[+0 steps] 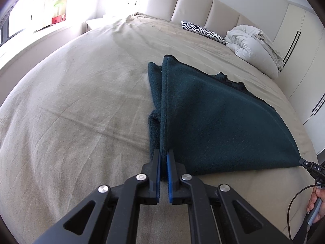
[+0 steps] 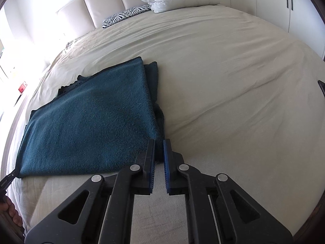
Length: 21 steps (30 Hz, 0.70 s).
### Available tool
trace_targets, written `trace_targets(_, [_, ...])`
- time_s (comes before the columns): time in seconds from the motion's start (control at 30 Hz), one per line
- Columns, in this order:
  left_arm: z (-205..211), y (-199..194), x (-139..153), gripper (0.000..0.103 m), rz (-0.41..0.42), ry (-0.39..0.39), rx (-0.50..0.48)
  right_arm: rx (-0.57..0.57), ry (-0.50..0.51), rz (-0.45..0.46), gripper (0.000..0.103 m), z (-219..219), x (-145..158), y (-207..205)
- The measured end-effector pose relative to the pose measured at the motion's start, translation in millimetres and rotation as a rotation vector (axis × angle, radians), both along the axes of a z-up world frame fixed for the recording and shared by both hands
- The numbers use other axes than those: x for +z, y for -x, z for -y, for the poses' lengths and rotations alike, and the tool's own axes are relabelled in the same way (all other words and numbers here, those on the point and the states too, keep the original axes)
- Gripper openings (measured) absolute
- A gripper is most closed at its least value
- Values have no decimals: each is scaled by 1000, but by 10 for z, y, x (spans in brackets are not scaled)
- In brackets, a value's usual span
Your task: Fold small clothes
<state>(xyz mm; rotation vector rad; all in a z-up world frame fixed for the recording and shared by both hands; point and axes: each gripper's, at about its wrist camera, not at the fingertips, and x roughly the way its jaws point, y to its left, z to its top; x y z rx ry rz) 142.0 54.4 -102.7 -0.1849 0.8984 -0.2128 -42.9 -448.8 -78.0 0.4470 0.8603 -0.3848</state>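
Both my grippers tilt down, left fingers (image 1: 164,158) and right fingers (image 2: 159,144) clamped on the teal cloth's (image 1: 213,118) near corners; open bed (image 2: 233,81) lies beyond.

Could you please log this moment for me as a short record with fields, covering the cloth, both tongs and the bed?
cloth: dark teal towel-like cloth, folded over, lying on the bed
left tongs: shut on the cloth's near corner
right tongs: shut on the other near corner
surface: beige bed sheet, lightly creased
far end: zebra-print pillow beside a bundled white duvet, at a padded headboard
fold state: layers stacked, a lower layer showing along one edge
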Motion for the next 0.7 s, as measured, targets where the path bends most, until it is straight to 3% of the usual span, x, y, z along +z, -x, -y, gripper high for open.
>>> trace_targets(0.43, [25, 20, -67, 6, -19, 1, -1, -26, -45, -10, 5, 81, -183, 107])
trace_targets(0.47, [35, 27, -60, 6, -16, -4, -3, -34, -52, -12, 0, 94, -206, 125])
trace_targets(0.53, [55, 19, -65, 6, -13, -15, -6, -71, -43, -33, 0, 130, -249, 189])
trace_targets(0.7, [31, 1, -57, 9, -14, -7, 6, -81, -113, -8, 0, 257, -281, 345])
